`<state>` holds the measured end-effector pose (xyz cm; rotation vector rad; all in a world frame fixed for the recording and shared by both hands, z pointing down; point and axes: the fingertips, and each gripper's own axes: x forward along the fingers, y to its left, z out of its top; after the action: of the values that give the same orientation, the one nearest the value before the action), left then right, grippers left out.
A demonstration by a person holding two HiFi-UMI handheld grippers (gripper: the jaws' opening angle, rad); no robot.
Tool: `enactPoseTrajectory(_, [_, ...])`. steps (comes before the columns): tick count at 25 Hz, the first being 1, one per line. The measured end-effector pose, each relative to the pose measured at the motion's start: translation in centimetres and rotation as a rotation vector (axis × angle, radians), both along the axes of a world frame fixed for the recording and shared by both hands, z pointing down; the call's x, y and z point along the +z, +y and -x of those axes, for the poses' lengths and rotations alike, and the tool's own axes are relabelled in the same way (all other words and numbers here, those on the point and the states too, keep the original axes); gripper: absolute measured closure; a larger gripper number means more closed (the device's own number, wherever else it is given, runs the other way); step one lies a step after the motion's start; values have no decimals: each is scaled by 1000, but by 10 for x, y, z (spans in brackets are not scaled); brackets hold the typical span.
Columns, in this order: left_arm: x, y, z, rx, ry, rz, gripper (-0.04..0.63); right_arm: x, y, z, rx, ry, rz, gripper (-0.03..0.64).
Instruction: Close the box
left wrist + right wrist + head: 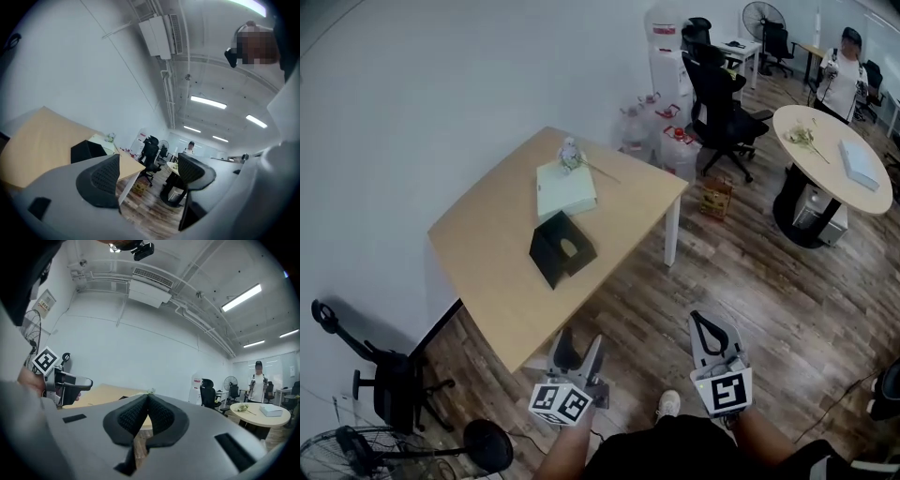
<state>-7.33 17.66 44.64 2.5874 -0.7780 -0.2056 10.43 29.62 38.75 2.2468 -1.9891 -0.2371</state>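
left tool (150, 174): jaws wide apart, empty
right tool (147, 404): jaws pressed together, empty
black box (562, 248): mid surface (487, 267), well apart from both tools
white box (565, 190): just behind black box

Bare tabletop (487, 253) fronts black box (562, 248); white box (565, 190) just behind

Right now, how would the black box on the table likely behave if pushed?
The black box looks small and thin-walled, so it is probably light; a push may slide it across the smooth table. It sits low and flat, so tipping seems unlikely. Its angled panels suggest card that could flex under a jaw.
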Motion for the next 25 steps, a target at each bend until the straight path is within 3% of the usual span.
enactPoseTrajectory(8, [-2,-24,-2,-111,184,182,212,7,-30,-24,-79,-42,1,604])
enactPoseTrajectory(16, [9,-61,15,-185,281,224,212,11,-81,-17,-160,-29,-4,604])
enactPoseTrajectory(25, [45,-134,25,-277,428,382,218,10,-168,-7,-237,-8,21,604])
